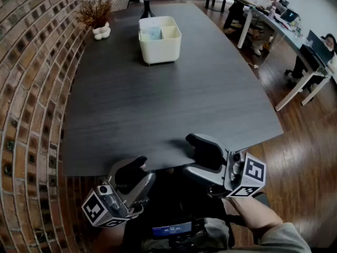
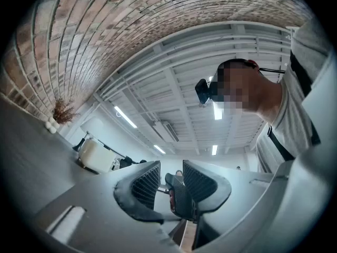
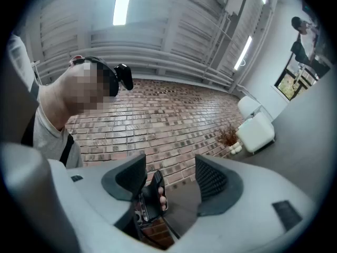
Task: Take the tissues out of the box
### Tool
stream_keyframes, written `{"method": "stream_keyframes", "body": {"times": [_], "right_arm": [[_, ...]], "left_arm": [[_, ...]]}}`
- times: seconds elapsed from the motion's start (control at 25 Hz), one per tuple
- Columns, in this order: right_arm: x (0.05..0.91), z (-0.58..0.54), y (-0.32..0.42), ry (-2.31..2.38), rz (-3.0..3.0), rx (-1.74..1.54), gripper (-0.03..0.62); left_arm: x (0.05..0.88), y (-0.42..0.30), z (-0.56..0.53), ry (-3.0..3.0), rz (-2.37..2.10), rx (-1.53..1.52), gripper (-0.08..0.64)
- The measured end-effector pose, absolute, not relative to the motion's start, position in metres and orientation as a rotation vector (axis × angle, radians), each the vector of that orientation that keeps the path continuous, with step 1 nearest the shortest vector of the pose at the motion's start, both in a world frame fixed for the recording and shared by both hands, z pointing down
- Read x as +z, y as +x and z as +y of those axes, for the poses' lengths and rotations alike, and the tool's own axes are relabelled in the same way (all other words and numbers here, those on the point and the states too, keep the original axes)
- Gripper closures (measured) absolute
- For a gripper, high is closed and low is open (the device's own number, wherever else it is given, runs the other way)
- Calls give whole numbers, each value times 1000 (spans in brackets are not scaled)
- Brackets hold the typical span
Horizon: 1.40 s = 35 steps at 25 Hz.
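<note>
The white box [image 1: 159, 45] stands far off on the dark table [image 1: 168, 104], with a pale blue packet [image 1: 151, 33] showing in one of its compartments. Both grippers hang below the table's near edge, well short of the box. My left gripper [image 1: 134, 168] has its jaws nearly together and holds nothing; in the left gripper view [image 2: 171, 170] only a narrow gap shows, and the box [image 2: 97, 156] is small at the left. My right gripper [image 1: 201, 153] is open and empty [image 3: 169, 165]; the box [image 3: 256, 130] sits at that view's right.
A curved brick wall [image 1: 31, 88] runs along the table's left side. A dried plant in a white vase [image 1: 96, 16] stands near the far left corner. People sit at white desks [image 1: 284, 25] at the far right, over a wooden floor [image 1: 300, 157].
</note>
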State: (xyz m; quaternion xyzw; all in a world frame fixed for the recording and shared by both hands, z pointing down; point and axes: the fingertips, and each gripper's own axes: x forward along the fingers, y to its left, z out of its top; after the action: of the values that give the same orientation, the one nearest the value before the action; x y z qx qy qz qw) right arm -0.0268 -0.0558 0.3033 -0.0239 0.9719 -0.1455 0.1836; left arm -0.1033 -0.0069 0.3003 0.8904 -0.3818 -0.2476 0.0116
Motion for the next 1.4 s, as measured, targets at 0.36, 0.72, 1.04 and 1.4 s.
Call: {"method": "stream_keyframes", "body": {"times": [0.36, 0.72, 1.04, 1.4], "right_arm": [[302, -63, -18, -84, 2731, -423, 290], [301, -67, -15, -91, 2710, -450, 290], [299, -76, -10, -110, 2685, -465, 290], [296, -85, 2, -133, 2645, -498, 296]], "left_arm": [[292, -109, -36, 2756, -1240, -709, 440], [255, -113, -63, 2800, -1133, -673, 482], [209, -156, -152, 2894, -1334, -473, 438], [213, -191, -302, 2894, -1539, 440, 191]]}}
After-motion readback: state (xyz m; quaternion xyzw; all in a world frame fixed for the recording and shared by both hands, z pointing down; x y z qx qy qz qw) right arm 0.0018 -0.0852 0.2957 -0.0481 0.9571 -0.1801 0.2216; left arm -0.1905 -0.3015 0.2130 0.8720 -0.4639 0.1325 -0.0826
